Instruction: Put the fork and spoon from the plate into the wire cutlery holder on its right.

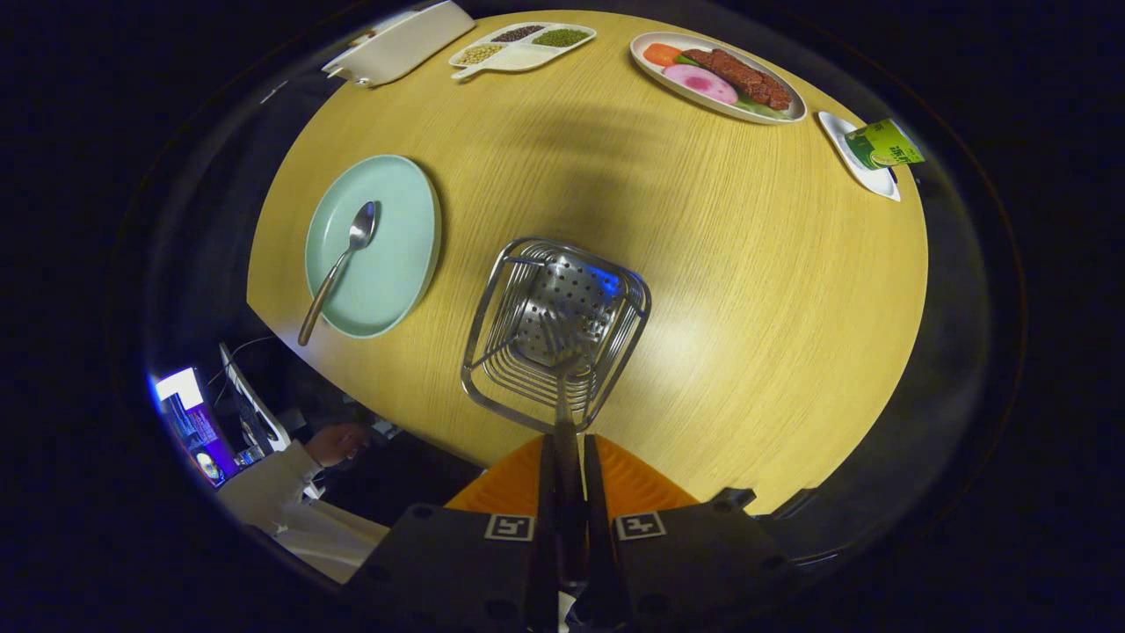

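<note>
- Hand-held gripper (567, 462): above the near edge of the desk, its two fingers drawn close together and clenched on the handle of the fork, one on either side.
- Fork (562, 387): gripped by the handle, reaching forward from the fingers over the near rim of the wire cutlery holder; its tines point down inside the holder, over the perforated base. Whether the tines touch the base cannot be told.
- Wire cutlery holder (492, 308): square basket of metal wire with a perforated metal floor, standing on the desk just ahead of the fingers and to the right of the plate, apart from it.
- Plate (400, 229): pale green, round, on the desk to the left of the holder.
- Spoon (343, 264): metal, lying on the plate with its bowl towards the plate's centre and its handle running out over the plate's near rim.
- Desk (747, 290): round, light wood grain.
- Oval dish (646, 66): far side of the desk, beyond the holder, carrying food.
- Divided tray (523, 60): white, far side, holding beans or grains in its compartments.
- White tray (400, 44): at the far left edge of the desk.
- Small white dish (870, 180): far right edge, with a green packet (883, 145) resting on it.
- Person's hand (338, 444) and light sleeve: below the desk's near left edge.
</note>
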The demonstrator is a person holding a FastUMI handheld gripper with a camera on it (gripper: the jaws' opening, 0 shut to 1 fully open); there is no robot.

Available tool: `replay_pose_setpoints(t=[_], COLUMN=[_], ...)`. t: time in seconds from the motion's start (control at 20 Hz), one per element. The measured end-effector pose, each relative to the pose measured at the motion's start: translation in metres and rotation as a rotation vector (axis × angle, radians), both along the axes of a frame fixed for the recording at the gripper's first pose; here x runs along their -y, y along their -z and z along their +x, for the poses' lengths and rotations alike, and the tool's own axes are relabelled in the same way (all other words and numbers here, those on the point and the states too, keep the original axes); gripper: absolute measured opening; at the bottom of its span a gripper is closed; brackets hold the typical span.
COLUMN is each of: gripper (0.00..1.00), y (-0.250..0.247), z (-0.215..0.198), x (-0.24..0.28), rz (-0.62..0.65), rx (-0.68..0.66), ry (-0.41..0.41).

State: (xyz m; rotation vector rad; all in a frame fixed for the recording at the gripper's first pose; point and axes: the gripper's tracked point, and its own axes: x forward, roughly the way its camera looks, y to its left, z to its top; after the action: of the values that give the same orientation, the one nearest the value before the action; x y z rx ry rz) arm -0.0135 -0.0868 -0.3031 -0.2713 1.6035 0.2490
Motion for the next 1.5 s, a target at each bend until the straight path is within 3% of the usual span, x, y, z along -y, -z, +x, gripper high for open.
replay_pose_setpoints(t=[0.05, 0.1, 0.15, 0.2, 0.3, 0.35, 0.55, 0.95, 1.1, 1.25, 1.5], gripper=[0.25, 0.40, 0.48, 0.68, 0.94, 0.99, 1.00, 1.00, 1.00, 1.00, 1.00], y=[-0.001, -0.004, -0.007, -0.010, -0.024, -0.029, -0.063, -0.123, -0.123, -0.118, -0.078], z=[0.003, 0.005, 0.008, 0.013, 0.023, 0.024, 0.028, 0.022, 0.017, 0.018, 0.013], x=[0.000, -0.001, -0.002, -0.003, -0.005, -0.006, -0.025, -0.083, -0.111, -0.149, -0.210], rz=[0.002, 0.010, 0.020, 0.025, 0.037, 0.042, 0.094, 0.190, 0.205, 0.259, 0.339], rx=[0.012, 0.031, 0.056, 0.084, 0.164, 0.199, 0.354, 0.634, 0.715, 0.780, 0.714], ry=[0.008, 0.017, 0.025, 0.036, 0.053, 0.056, 0.084, 0.046, 0.010, 0.046, 0.097])
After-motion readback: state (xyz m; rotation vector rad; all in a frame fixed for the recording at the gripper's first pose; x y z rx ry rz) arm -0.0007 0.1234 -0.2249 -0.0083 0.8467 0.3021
